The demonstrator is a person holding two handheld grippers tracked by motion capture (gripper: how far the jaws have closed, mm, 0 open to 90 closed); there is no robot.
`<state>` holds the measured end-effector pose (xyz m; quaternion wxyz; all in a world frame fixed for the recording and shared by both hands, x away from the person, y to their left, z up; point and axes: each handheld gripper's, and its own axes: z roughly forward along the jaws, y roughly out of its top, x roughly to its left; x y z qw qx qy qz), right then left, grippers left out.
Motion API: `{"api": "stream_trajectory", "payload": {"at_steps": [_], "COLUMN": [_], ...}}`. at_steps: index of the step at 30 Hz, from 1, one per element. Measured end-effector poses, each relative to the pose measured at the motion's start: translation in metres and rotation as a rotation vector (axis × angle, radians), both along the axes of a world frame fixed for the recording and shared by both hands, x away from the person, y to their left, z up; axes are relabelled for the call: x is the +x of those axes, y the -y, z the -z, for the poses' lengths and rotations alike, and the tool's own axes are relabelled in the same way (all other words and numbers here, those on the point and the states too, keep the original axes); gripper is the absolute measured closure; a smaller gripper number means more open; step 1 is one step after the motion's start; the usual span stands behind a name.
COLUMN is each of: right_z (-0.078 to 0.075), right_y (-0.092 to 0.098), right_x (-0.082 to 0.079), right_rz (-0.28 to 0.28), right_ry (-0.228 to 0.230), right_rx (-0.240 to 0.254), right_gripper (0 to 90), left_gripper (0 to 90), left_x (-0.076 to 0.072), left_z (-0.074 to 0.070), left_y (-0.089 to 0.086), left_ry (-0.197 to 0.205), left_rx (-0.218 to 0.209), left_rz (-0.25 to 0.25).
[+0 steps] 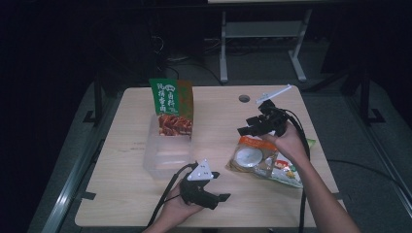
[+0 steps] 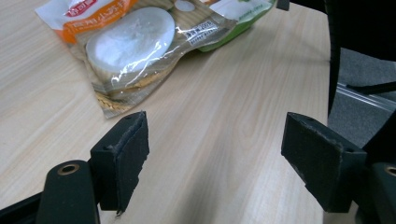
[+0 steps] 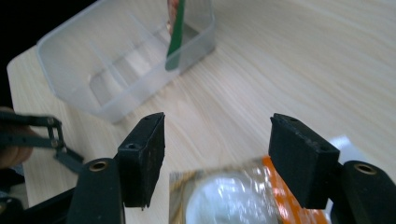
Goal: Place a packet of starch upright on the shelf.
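Dark floor and grey metal frame legs surround a pale wood-grain tabletop with a round cable hole near its far edge. Left of centre stands a clear plastic box with a green snack bag upright in its far end. Near the front edge the left gripper rests with jaws apart and empty. Toward the right edge lies an orange-topped bun packet over a green packet; above them the right gripper hangs, jaws apart around nothing.
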<state>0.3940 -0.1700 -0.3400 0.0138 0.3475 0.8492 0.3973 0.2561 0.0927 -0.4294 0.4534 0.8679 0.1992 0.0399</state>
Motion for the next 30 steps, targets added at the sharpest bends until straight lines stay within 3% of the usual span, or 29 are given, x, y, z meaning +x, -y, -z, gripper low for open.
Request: {"api": "stream_trajectory", "payload": {"at_steps": [7, 12, 15, 24, 30], "right_z": [0.016, 0.025, 0.03, 0.048, 0.061], "right_y": [0.024, 0.041, 0.051, 0.074, 0.087], "right_x": [-0.012, -0.017, -0.018, -0.019, -0.017], "right_rz": [0.049, 0.092, 0.112, 0.167, 0.22], "right_ry": [-0.04, -0.064, -0.076, -0.124, -0.164], "right_rx": [-0.019, -0.033, -0.047, -0.073, -0.101], "right_gripper": [34.4, 34.3, 33.7, 33.3, 33.2], "left_gripper": [24.3, 27.8, 30.6, 45.1, 57.6], "left_x": [0.01, 0.021, 0.029, 0.051, 0.067], "left_z": [-0.002, -0.003, -0.005, 0.0, 0.006], "left_y": [0.012, 0.024, 0.033, 0.057, 0.066], "left_ry": [-0.003, -0.016, -0.004, 0.004, -0.022], "left_rx": [0.02, 0.011, 0.022, 0.052, 0.076], "left_rz": [-0.017, -0.029, -0.043, -0.099, -0.146]}}
